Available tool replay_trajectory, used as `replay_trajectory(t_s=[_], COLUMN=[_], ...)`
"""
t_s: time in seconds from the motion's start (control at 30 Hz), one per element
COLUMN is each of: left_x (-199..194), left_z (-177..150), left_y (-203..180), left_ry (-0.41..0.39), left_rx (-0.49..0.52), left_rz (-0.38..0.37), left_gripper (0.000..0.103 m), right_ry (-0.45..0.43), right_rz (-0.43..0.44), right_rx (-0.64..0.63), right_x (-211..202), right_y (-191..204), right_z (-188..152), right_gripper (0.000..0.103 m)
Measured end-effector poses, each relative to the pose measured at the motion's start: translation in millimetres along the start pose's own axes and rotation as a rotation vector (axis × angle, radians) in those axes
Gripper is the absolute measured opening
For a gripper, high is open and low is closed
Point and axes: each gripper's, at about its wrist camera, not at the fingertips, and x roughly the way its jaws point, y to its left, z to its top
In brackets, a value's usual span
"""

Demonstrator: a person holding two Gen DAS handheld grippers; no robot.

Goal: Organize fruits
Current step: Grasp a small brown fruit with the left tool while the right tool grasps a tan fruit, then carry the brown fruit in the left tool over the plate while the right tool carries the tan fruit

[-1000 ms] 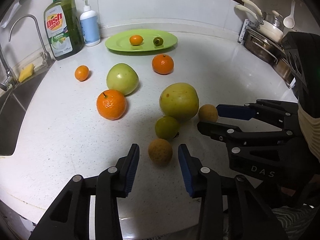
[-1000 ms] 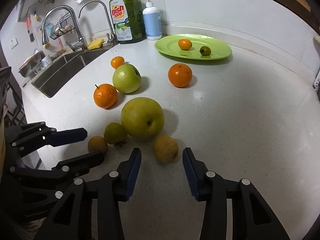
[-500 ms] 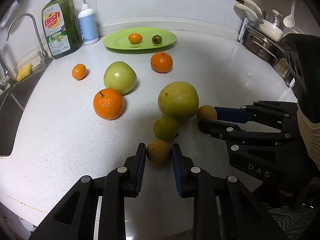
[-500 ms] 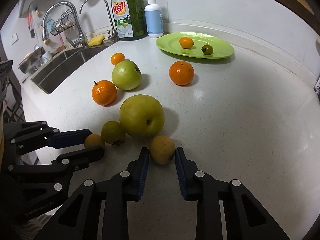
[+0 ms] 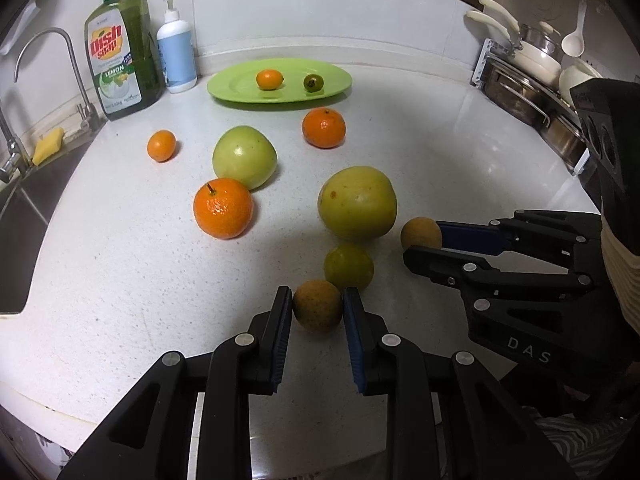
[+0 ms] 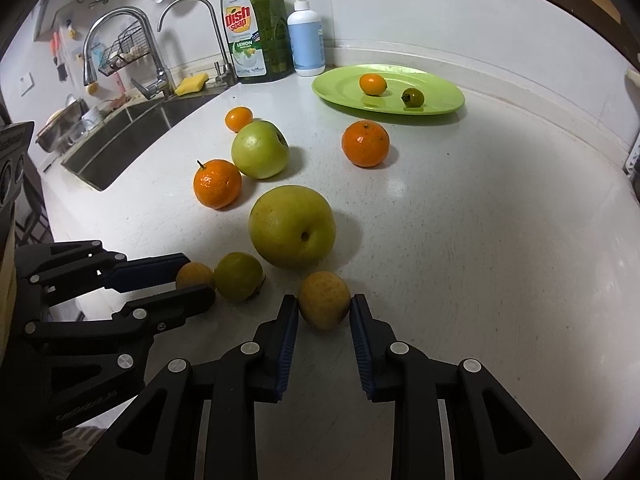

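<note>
Fruits lie scattered on the white table point(image 5: 120, 280), two small brown ones each clamped in a claw.

Beyond both claws sits the green plate point(image 5: 240, 88) holding two small fruits; nearer, a large yellow-green fruit point(image 5: 357, 203) rests just ahead. The left claw point(image 5: 317, 304) pinches the brown fruit point(image 5: 318, 305); the right claw point(image 6: 324, 310) pinches the tan fruit point(image 6: 324, 299), both on the table.

Left tool point(image 5: 317, 308) has closed on a brown fruit point(image 5: 318, 311); right tool point(image 6: 324, 312) apparently grips another point(image 6: 324, 299).
</note>
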Motion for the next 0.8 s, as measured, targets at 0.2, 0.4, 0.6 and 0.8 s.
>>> replay_trajectory(t_s=[0.2,0.4,0.6,0.8], left_x=[-11.8,-27.8,-43.8,-50.4], left_z=[5.1,17.6,31.9,48.2], left_y=[4.3,9.3,15.6,22.6], left_ry=[-0.036,-0.090,-0.149,-0.184], left_rx=[0.011,0.032,0.060,0.072], left_rz=[0.005,0.005,-0.001,-0.009], left_gripper=[0.026,0.026,0.026,0.026], right_ry=[-0.018,-0.065,-0.129,-0.183], right_rz=[-0.014,-0.033,-0.061,-0.077], right_rx=[0.023,0.030,0.042,0.062], right_x=[-10.3,-26.3,-44.0,-56.3], right_y=[1.2,8.1,13.3,14.6], right_z=[1.1,8.7,19.7,31.8], right_gripper=[0.028,0.028,0.028,0.028])
